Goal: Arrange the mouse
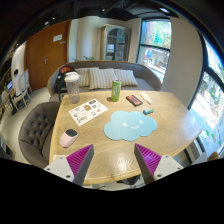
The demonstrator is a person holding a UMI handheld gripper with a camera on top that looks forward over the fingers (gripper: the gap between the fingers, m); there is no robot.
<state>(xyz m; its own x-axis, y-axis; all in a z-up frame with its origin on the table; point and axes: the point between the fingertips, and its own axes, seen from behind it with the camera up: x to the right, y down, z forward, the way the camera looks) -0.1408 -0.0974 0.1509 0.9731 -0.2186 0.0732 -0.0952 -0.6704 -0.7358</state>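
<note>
A white and pink mouse (pixel 69 137) lies on the wooden table (pixel 100 140), to the left of and beyond my left finger. A light blue cloud-shaped mouse mat (pixel 128 124) lies mid-table, beyond my fingers, with a small dark object (pixel 148 111) at its far right edge. My gripper (pixel 114 158) is open and empty, held above the table's near edge; its purple pads (pixel 82 158) stand wide apart with bare wood between them.
A clear jug (pixel 72 85), a green bottle (pixel 116 90), a printed sheet (pixel 88 110) and a small red and dark item (pixel 135 100) stand on the table's far part. A grey armchair (pixel 35 128) is at left, a sofa (pixel 100 76) behind, windows at right.
</note>
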